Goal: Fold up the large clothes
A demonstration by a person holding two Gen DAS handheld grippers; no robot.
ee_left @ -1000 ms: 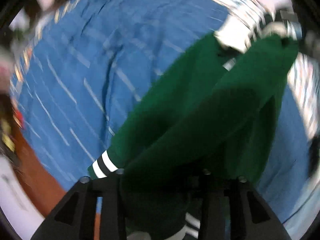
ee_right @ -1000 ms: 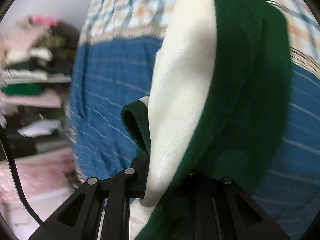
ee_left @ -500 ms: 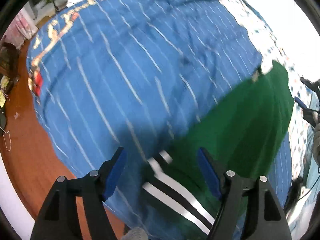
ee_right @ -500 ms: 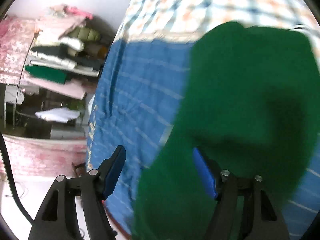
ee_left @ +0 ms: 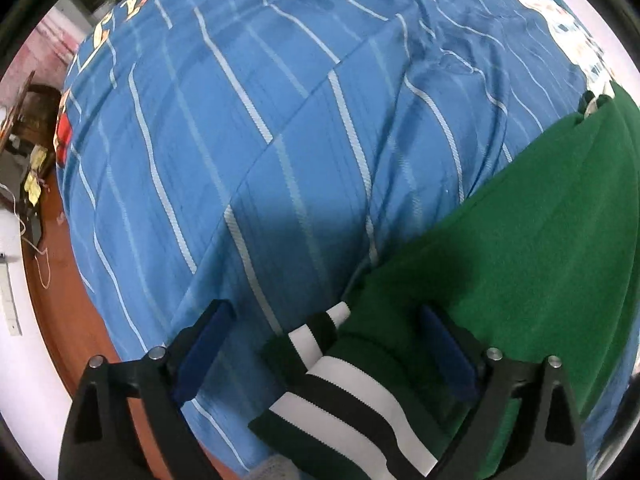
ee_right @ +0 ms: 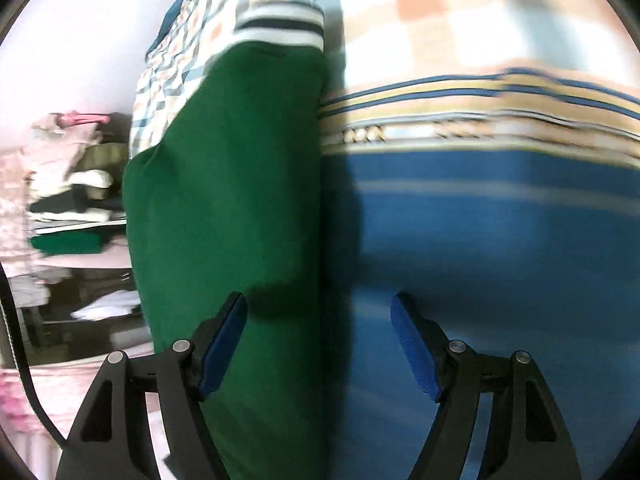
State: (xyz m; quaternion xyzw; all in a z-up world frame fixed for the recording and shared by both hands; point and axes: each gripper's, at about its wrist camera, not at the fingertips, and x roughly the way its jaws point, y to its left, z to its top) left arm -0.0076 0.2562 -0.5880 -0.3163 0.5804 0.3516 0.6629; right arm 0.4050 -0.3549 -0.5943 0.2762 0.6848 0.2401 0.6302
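Observation:
A dark green garment with black-and-white striped cuffs lies on a blue striped bed cover. My left gripper is open, its blue pads either side of the striped cuff, just above it. In the right wrist view the green garment lies as a long band with a striped hem at the far end. My right gripper is open over the garment's right edge, holding nothing.
The bed cover turns to a checked sheet at the far end. Shelves with stacked folded clothes stand left of the bed. A wooden floor with cables lies beyond the bed's left edge.
Both grippers were shut on the lifted green garment a second ago. They have opened and let it drop onto the bed, where it now lies flat.

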